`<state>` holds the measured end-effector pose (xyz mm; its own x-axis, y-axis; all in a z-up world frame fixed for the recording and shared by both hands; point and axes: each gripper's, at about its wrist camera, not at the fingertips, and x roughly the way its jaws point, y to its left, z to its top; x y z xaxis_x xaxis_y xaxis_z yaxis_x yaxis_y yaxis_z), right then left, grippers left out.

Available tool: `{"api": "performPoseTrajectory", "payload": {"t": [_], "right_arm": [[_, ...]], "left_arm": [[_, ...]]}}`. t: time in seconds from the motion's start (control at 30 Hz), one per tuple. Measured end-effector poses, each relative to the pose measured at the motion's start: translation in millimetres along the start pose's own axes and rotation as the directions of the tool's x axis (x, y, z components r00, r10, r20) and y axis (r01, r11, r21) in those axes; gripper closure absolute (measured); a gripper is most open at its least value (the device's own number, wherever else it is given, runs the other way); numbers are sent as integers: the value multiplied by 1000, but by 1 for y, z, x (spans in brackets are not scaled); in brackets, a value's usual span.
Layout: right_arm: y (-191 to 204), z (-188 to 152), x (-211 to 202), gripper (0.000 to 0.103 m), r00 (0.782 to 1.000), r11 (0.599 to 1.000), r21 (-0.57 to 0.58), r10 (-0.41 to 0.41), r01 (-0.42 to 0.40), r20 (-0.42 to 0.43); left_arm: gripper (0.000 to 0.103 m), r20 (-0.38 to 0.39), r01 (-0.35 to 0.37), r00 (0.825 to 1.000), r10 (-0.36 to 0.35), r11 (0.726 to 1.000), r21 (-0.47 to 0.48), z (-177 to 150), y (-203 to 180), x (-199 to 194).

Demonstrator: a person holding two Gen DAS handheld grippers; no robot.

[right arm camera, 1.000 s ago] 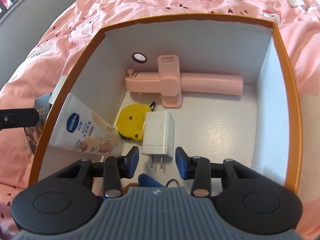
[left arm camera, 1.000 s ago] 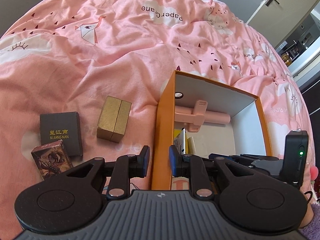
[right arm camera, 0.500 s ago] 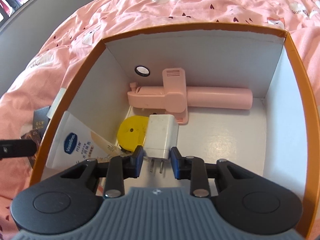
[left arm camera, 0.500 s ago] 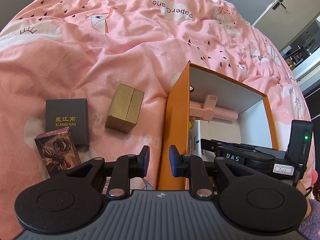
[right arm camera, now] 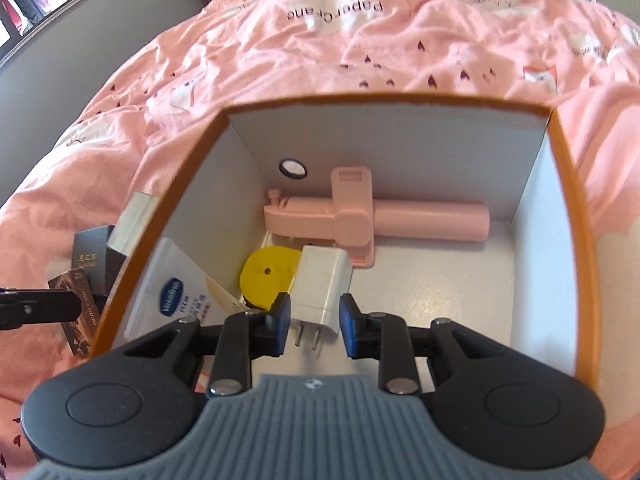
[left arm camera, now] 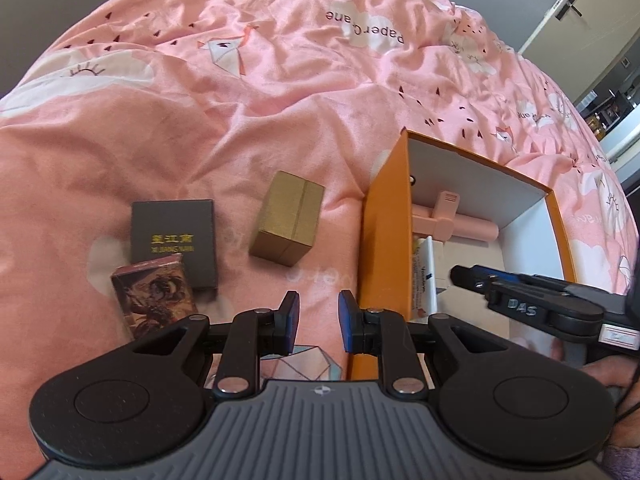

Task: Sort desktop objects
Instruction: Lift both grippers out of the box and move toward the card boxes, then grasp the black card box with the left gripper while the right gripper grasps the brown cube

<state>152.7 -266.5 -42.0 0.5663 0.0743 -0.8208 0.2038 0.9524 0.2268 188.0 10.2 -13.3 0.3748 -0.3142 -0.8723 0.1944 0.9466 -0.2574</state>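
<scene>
Orange box (right arm camera: 576, 216) walls hem the empty, narrowed right claw (right arm camera: 311, 322); left claw (left arm camera: 318, 322) pressed together outside.

We see a bed under a wrinkled pink duvet (left arm camera: 248, 92) printed with paper cranes and clouds. A grey wall (right arm camera: 72, 76) runs behind it. At right a pale door (left arm camera: 576, 8) with a dark handle.

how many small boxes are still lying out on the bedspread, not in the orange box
3: a gold box nearest the orange box, a black box farther from it, and a picture-printed box leaning on the black one. Others may be out of frame.
</scene>
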Motion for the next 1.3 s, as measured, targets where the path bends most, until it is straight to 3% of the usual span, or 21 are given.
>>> {"api": "performPoseTrajectory", "payload": {"t": [0.13,0.3,0.47,0.63,0.87,0.97,1.1,1.3], "right_arm": [[12,3,-24,64,997,1000,-22,23,-21,67],[39,11,-48,64,988,995,-91,42,-29,149],[71,20,-64,67,968,980,-166,141,-107,208],[108,23,-52,67,971,960,-245,179,-138,156],[132,35,-11,63,989,978,-156,144,-139,26],[139,40,4,54,994,986,-127,109,-108,2],[144,49,27,54,998,995,-82,56,-59,-36],[154,59,54,53,998,993,-113,-30,24,-50]], "left_arm": [[80,21,-24,999,25,999,-34,-1,18,-11],[80,51,-45,997,50,995,-93,0,44,-27],[80,65,-84,994,93,988,-127,-1,67,-36],[79,62,-91,993,102,983,-161,-1,86,-34],[56,69,-102,991,116,978,-181,13,104,-12],[53,86,-98,989,118,975,-201,18,114,0],[51,74,-100,990,118,971,-216,26,125,18],[50,33,-100,994,108,976,-194,33,132,45]]}}
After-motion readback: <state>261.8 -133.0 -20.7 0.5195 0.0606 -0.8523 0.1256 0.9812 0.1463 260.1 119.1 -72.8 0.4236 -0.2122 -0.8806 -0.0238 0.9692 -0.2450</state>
